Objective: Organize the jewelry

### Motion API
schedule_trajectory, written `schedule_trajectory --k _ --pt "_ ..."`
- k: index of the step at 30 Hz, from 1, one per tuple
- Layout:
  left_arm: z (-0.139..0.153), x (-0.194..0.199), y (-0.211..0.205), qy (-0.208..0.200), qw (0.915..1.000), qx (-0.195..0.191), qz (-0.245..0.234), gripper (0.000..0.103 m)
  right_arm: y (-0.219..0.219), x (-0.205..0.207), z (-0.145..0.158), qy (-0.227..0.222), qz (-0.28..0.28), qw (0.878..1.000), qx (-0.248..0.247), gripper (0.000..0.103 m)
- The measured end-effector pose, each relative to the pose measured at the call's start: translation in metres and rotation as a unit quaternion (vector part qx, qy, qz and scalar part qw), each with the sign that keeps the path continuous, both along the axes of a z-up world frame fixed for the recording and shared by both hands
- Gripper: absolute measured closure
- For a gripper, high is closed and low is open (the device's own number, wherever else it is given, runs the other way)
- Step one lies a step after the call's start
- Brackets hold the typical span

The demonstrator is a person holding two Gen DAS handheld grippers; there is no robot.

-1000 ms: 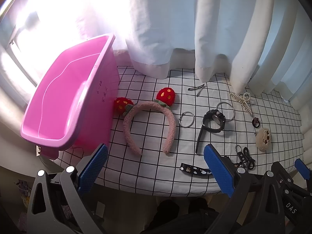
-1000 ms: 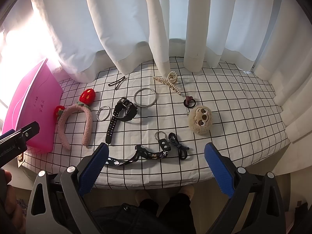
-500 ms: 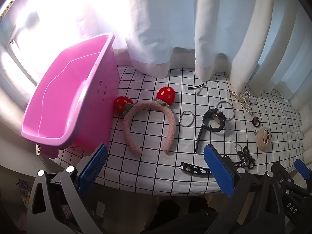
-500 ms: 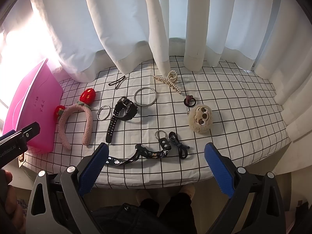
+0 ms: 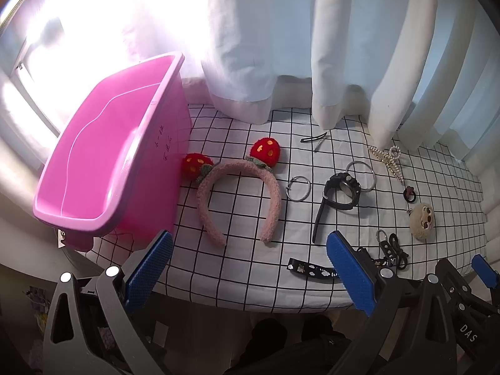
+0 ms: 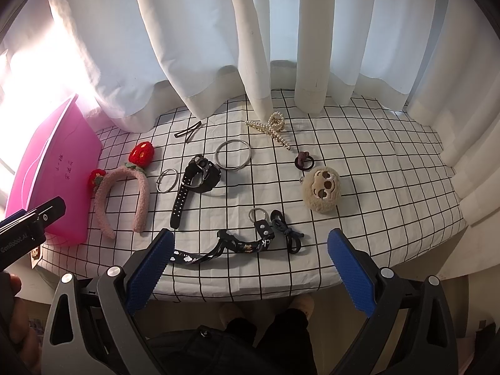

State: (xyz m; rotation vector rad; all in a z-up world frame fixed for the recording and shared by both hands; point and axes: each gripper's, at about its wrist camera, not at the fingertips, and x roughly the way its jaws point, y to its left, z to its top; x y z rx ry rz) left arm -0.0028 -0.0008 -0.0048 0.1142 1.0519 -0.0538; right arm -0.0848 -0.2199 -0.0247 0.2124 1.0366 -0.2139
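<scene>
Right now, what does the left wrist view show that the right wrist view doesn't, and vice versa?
Only left wrist: the inside of the pink bin, with nothing visible in it, and the right hand-held gripper's blue pad.

Only right wrist: the whole black lanyard, the cloth's right side, and part of the left hand-held gripper's body.

Both: strawberry headband, black watch, two metal rings, pearl clip, sloth plush. Both grippers open.

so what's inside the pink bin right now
In the left wrist view the pink bin shows only bare pink walls and floor, no jewelry. Its near rim hides the bottom corner closest to the camera, and glare washes out the far end, so those parts cannot be checked.
</scene>
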Motion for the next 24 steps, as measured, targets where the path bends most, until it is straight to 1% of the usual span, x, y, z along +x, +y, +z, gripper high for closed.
schedule_trajectory --k 8,13,16,18,22,24 --pt "-0.001 -0.003 -0.001 0.003 1.0 0.0 0.0 0.006 -0.005 -0.003 0.002 -0.002 -0.002 1.0 0.006 0.009" --pt "-0.01 -0.001 0.0 0.017 0.9998 0.0 0.004 0.006 -0.013 -0.007 -0.006 0.004 0.002 1.0 0.022 0.009" --pt "-0.021 0.002 0.003 0.03 0.9995 0.002 0.009 0.006 -0.024 -0.01 -0.014 0.01 -0.001 0.999 0.037 0.009" --pt "-0.033 0.006 0.007 0.048 0.9988 -0.007 0.01 0.006 -0.034 -0.012 -0.022 0.015 -0.006 0.999 0.047 0.009" --pt "-0.058 0.009 0.016 0.068 0.9968 -0.036 0.021 0.006 -0.053 -0.015 -0.038 0.024 -0.011 0.998 0.059 0.009" --pt "-0.07 0.012 0.019 0.075 0.9958 -0.045 0.026 0.006 -0.061 -0.015 -0.047 0.03 -0.014 0.998 0.056 0.009"
